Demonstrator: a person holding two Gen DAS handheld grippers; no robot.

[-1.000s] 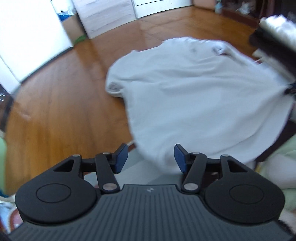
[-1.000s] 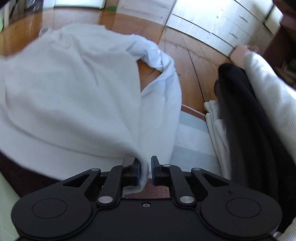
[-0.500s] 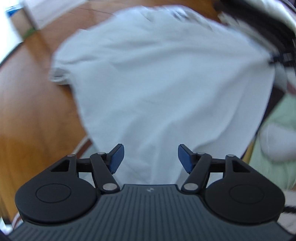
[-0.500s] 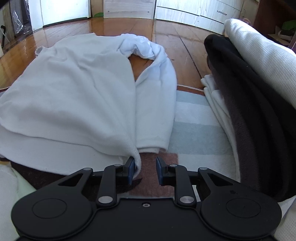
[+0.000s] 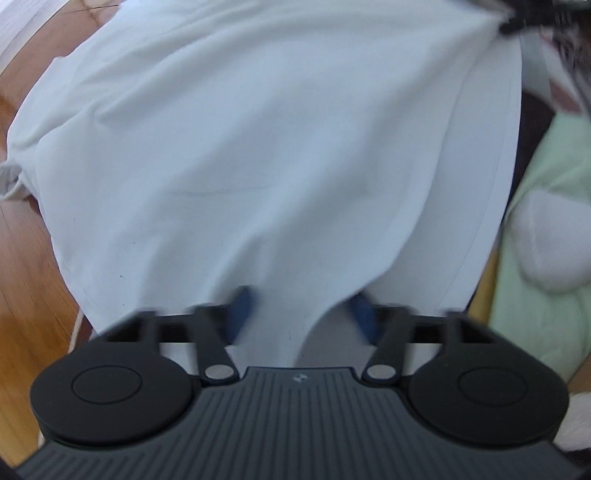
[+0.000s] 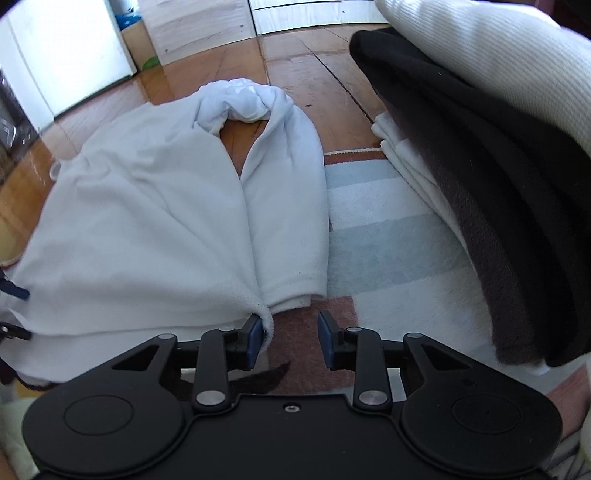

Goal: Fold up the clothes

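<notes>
A white garment [image 6: 155,221] lies spread over the wooden floor and a striped rug, one sleeve [image 6: 291,206] folded alongside its body. My right gripper [image 6: 290,341] is open at the garment's near corner, the cloth edge resting against its left pad [image 6: 255,343]. In the left wrist view the garment [image 5: 277,147] fills the frame. My left gripper [image 5: 301,314] is open and low over its hem, with cloth lying between the blue pads [image 5: 242,306].
A pile of folded clothes, black [image 6: 480,184] under cream knit [image 6: 517,62], stands at the right on the striped rug [image 6: 388,251]. Pale green bedding [image 5: 546,258] lies right of the garment. Wooden floor [image 5: 29,295] and white cabinets [image 6: 199,26] lie beyond.
My right gripper opened and let go of the garment's corner, which now lies on the rug. My left gripper moved forward and down onto the garment's hem.
</notes>
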